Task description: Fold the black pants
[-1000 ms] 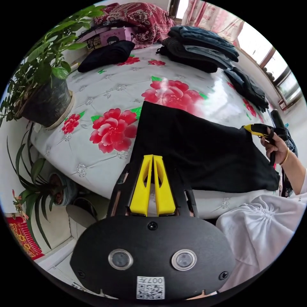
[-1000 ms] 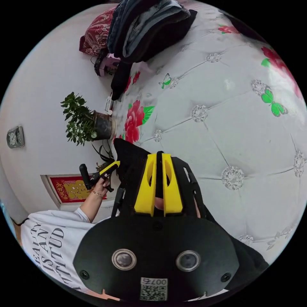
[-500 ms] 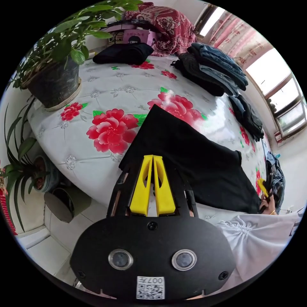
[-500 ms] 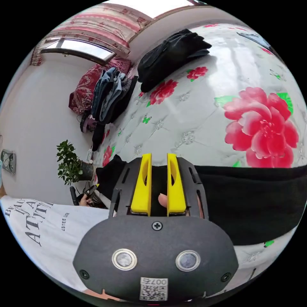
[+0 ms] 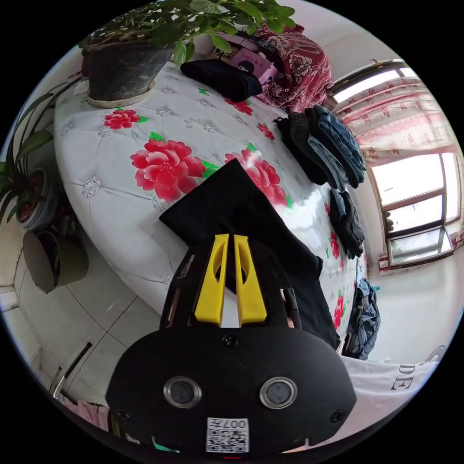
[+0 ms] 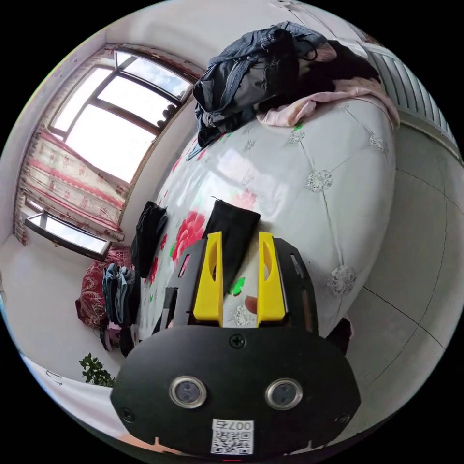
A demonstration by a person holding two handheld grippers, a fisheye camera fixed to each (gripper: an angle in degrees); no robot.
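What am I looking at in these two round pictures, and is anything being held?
Each picture comes from a fisheye camera mounted on a hand-held two-jaw gripper; the yellow prongs are its jaws. In the left gripper view, the left gripper has its jaws nearly together over the black pants, which lie spread on a flowered bed cover; whether they pinch the cloth is unclear. In the right gripper view, the right gripper is open, holding nothing, over a pant leg end. Folded clothes and a potted plant sit farther off.

Claw [image 5: 231, 238] hides black pants [image 5: 232, 208] edge
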